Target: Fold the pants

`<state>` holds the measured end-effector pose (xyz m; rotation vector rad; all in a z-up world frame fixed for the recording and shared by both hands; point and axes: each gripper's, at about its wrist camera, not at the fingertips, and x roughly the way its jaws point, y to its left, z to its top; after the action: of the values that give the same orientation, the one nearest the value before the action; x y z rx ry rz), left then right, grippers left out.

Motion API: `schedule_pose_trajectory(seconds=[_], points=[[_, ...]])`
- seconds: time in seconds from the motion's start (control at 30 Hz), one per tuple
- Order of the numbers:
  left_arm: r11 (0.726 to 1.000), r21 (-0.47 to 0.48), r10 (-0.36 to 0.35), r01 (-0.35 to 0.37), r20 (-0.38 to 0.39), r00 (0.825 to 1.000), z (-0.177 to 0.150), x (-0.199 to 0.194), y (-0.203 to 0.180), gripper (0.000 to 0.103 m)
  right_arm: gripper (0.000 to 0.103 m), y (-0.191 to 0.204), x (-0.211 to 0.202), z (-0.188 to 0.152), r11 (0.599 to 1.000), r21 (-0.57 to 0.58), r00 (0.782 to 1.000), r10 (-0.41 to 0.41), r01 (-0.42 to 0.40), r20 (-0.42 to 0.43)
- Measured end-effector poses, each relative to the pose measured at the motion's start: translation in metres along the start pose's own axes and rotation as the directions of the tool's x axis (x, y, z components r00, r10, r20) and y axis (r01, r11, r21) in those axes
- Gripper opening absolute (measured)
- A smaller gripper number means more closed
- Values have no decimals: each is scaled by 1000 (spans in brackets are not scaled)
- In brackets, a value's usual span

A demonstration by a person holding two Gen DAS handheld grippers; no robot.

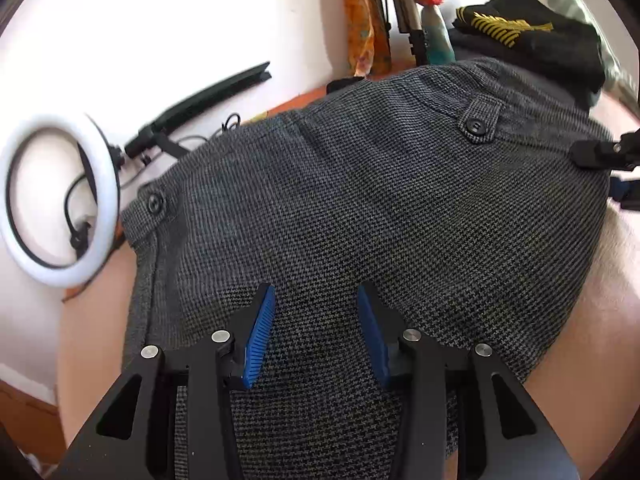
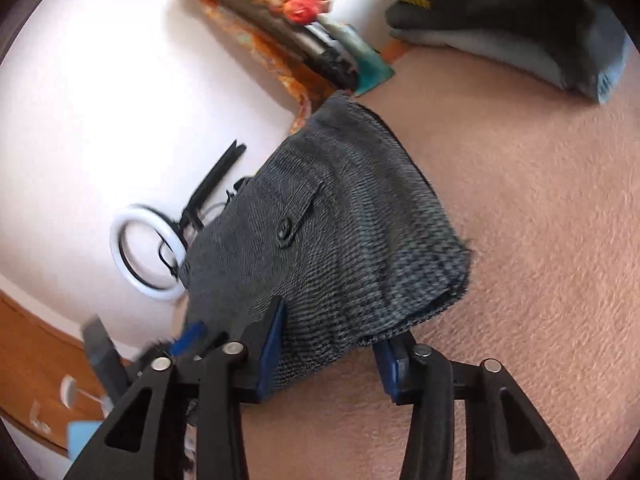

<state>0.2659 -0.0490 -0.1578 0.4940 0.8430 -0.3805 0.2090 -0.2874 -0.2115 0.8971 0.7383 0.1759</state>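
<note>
Grey houndstooth pants lie folded into a short stack on a pink bed surface, with two buttoned pocket flaps showing on top. My left gripper is open, its blue pads spread just above the near part of the fabric, holding nothing. The pants also show in the right wrist view. My right gripper is open at the stack's near corner, the cloth edge lying between its blue pads. The right gripper's tip shows at the left wrist view's right edge.
A white ring light with its black stand and cables lies on the white floor left of the bed. A folded black garment with a yellow print sits at the far end. Orange patterned cloth hangs behind.
</note>
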Motion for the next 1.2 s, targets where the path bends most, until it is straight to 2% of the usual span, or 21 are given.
schedule_pose_trajectory(seconds=[0.1,0.2,0.33,0.5,0.63,0.77,0.87,1.0,1.07,1.13,1.2], points=[[999,-17,32,-31,29,999,0,-11,7,42,51,-7,3,3,999,45,1000,13,-14,13],[993,-95,76,-68,74,994,-5,-28,28,42,50,-7,5,4,997,73,1000,17,-19,20],[989,-90,121,-116,44,992,-15,-28,38,42,36,-7,6,4,998,65,1000,-6,4,21],[991,-41,125,-125,-2,992,-31,-14,29,41,25,18,-2,8,994,-79,996,-70,73,46],[991,-34,133,-133,9,991,-35,-14,26,41,21,58,-10,10,962,-236,989,-115,134,92],[995,-38,89,-87,33,996,-37,-29,29,41,20,102,-16,10,909,-381,984,-128,168,127],[997,-36,64,-62,45,997,-43,-44,34,41,20,135,-15,5,850,-496,982,-125,180,142],[992,-119,48,-39,70,996,-52,-68,61,41,19,174,-7,-8,763,-626,986,-110,164,124],[982,-188,51,-33,91,995,-55,-81,80,41,19,191,0,-18,710,-684,986,-115,166,120],[960,-280,53,-17,121,991,-58,-95,104,41,19,210,9,-30,645,-746,986,-121,165,114],[925,-379,70,-8,150,986,-68,-107,130,41,19,227,21,-42,593,-793,989,-122,139,82]])
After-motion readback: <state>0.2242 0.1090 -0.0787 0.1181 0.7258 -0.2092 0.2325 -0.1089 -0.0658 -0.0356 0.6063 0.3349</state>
